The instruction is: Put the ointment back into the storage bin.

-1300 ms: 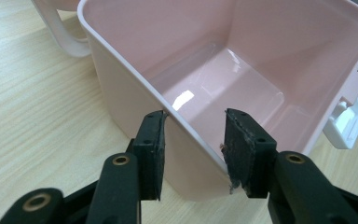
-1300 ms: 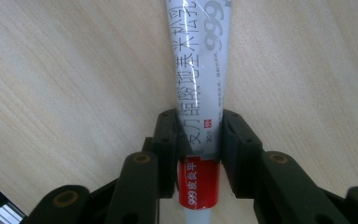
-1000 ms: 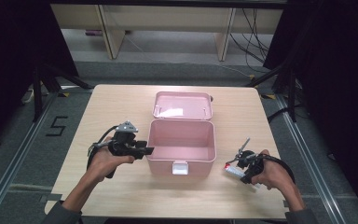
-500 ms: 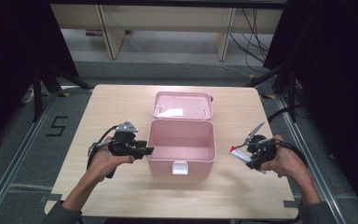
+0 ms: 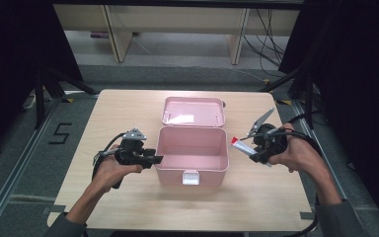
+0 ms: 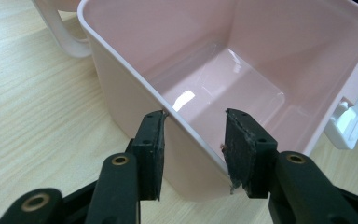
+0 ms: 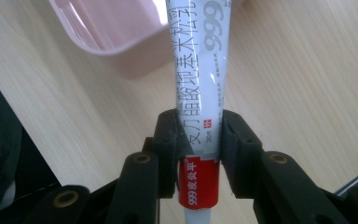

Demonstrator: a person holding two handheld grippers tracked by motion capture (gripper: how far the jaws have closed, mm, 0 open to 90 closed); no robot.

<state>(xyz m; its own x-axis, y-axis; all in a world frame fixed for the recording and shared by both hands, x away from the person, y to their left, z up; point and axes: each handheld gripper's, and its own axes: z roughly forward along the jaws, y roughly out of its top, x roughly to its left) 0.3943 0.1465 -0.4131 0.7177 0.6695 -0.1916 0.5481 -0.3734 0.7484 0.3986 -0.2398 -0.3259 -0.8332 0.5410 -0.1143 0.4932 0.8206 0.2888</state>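
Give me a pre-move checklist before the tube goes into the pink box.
1. Right claw shut on the ointment tube: ok, jaws pinch it near its red end.
2. Pink box open: ok, lid lies flat behind it.
3. Box interior free: ok, nothing in it in the left gripper view.
4. Left claw steadying the box: cannot tell, jaws straddle the near wall with a gap visible.
5. Tube clear of the rim: ok, it is held to the right of the box in the high view.
6. Tube cap closed: cannot tell.
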